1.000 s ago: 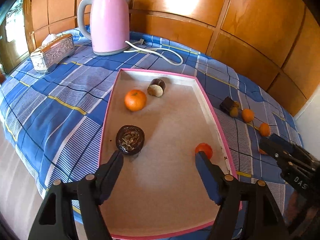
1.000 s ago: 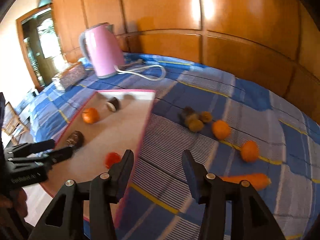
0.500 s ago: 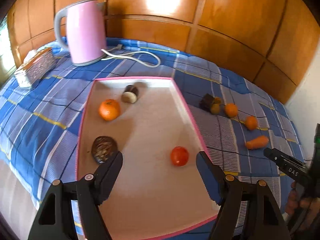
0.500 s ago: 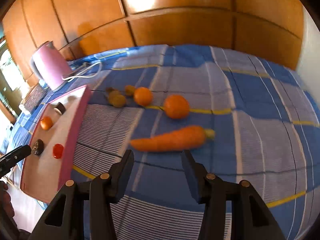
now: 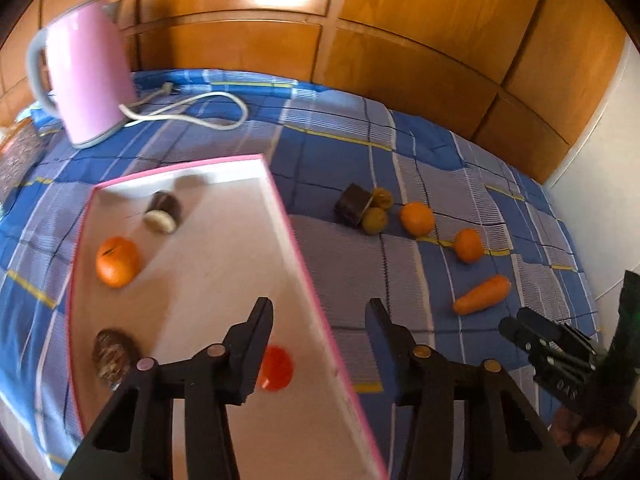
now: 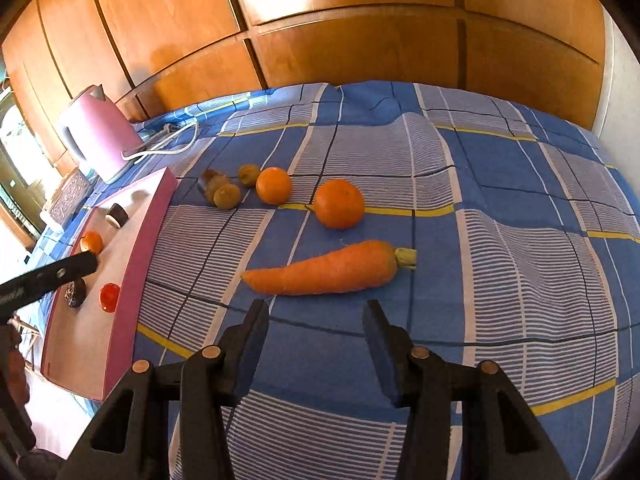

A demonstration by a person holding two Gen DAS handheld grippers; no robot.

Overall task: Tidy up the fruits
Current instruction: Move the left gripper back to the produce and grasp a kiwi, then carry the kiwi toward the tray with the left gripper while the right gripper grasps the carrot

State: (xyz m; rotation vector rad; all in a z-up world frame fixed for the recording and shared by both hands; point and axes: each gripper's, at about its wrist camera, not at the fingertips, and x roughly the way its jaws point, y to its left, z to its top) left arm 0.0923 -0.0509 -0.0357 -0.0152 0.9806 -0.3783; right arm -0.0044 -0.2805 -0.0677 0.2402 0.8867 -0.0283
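Some things are hard to see or cut off.
The red fruit [image 5: 275, 368] is blurry and partly hidden behind the left gripper's finger [image 5: 252, 344]. At 9 o'clock, the silver box [image 5: 16, 152] is cut by the edge. The left gripper [image 6: 44, 276] pokes in, mostly cut off.

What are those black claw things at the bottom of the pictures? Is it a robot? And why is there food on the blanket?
No robot. A person holds a hand-held gripper in each hand, and each carries a small camera looking along its two fingers. One picture comes from the left hand-held gripper, the other from the right hand-held gripper. Both are open and hold nothing. On the blue checked cloth lie a carrot, two oranges and some small brownish fruits. The pink-edged tray already holds another orange, a red fruit and two dark things. A pink kettle stands behind.
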